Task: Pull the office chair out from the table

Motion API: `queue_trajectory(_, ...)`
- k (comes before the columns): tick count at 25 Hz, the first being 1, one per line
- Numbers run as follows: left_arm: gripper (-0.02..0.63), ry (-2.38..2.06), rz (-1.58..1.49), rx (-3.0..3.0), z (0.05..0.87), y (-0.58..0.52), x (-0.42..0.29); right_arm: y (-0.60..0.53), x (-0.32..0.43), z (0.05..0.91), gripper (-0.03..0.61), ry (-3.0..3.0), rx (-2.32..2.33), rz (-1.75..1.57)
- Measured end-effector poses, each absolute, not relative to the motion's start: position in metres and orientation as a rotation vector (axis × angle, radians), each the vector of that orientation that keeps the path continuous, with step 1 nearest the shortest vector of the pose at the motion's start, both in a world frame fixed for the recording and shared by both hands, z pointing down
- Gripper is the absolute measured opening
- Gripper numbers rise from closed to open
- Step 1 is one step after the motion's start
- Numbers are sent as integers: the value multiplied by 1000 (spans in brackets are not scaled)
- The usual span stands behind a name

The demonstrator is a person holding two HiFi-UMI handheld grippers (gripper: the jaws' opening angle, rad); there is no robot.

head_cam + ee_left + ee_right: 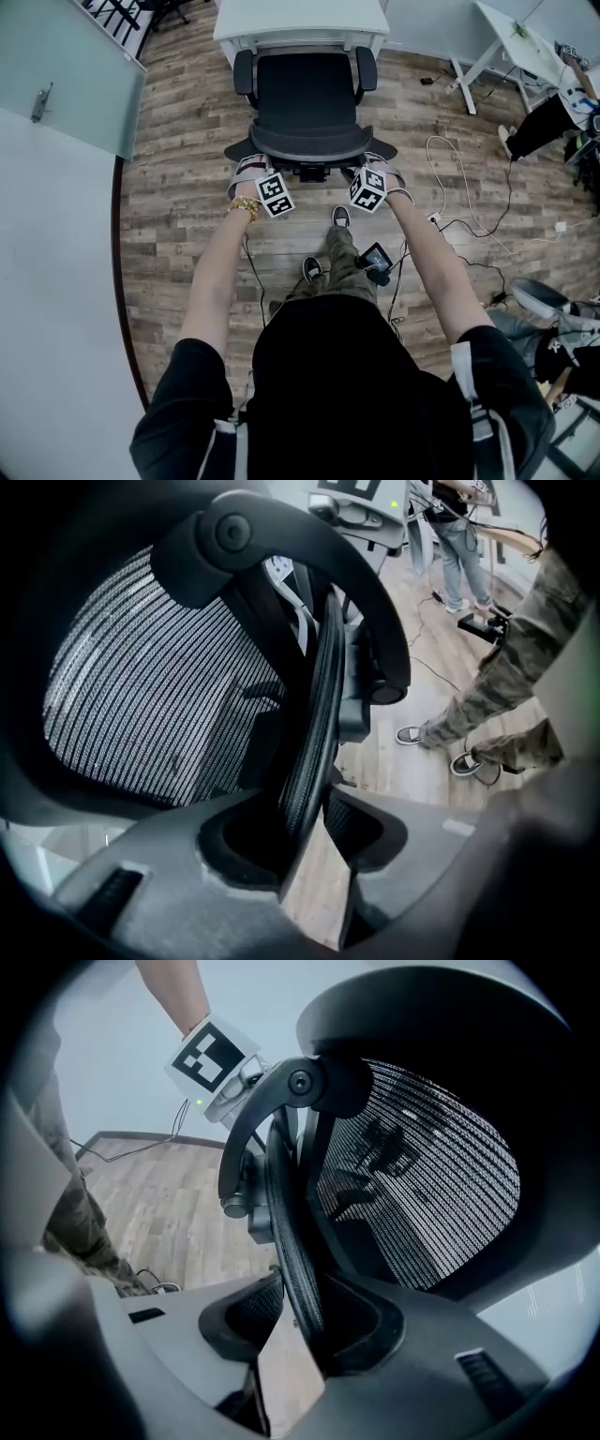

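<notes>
On chair backrest (309,142), both grippers' (251,172) (379,166) fingers (169,892) (450,1358) clamp.

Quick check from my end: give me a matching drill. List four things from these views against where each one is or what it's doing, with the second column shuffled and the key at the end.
Things:
1. left gripper
2. right gripper
3. table
4. frosted panel

Places or states:
A. white, just beyond the chair's seat
B. shut on the right edge of the backrest
C. far left in the head view, with a metal handle on it
D. shut on the left edge of the backrest

Pairs: 1-D, 2-B, 3-A, 4-C
</notes>
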State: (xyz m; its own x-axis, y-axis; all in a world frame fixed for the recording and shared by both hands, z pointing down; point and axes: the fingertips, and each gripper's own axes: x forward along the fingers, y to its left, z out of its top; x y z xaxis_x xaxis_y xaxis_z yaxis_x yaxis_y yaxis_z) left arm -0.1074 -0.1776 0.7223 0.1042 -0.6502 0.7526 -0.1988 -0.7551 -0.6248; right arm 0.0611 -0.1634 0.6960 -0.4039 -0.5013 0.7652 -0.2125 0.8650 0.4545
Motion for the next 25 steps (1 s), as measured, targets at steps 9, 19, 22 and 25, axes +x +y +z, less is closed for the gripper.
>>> queue_trajectory(9, 160, 834, -1678, -2018, 724, -164, -108, -149, 60, 699, 114, -2000, 524, -356)
queue_trajectory(19, 161, 837, -1680, -2016, 723, -154, -107, -140, 62, 697, 114, -2003, 527, -356)
queue_trajectory(22, 161, 834, -1674, -2014, 722, -151, -106, -136, 63, 697, 114, -2005, 525, -357)
queue_trajectory(25, 161, 839, -1662, -2012, 722, -144, -105, -129, 63, 697, 114, -2007, 525, -367)
